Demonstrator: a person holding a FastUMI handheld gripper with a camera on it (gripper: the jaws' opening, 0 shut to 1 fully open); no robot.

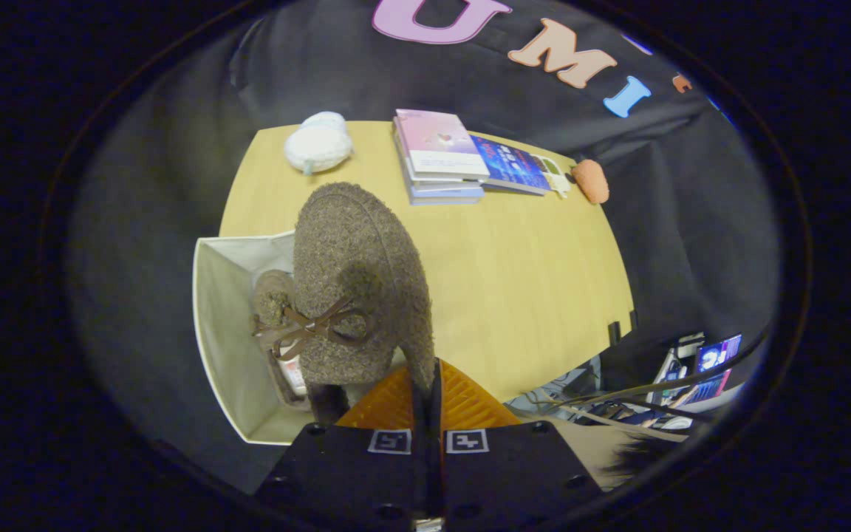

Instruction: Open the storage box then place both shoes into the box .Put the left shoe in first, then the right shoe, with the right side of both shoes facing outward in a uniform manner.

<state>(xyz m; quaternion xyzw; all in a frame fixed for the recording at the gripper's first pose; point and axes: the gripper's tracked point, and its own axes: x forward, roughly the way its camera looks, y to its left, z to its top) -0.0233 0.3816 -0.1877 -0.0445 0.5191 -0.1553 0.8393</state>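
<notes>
My gripper (425, 384) is shut on the rim of a fuzzy brown shoe (355, 266) with a brown bow, holding it up over the table, toe pointing away. The held shoe hangs above the right part of an open beige fabric storage box (226, 325). Inside the box lies the other brown fuzzy shoe (272, 295), partly hidden behind the held one. The box's far and left walls stand upright; its right side is covered by the held shoe.
The wooden table (529, 281) carries a stack of books (440, 159) and a blue book (513, 166) at the back, a white plush item (318, 144) at the back left and an orange plush item (591, 181) at the back right. Cables and clutter (662, 391) lie beyond the table's right edge.
</notes>
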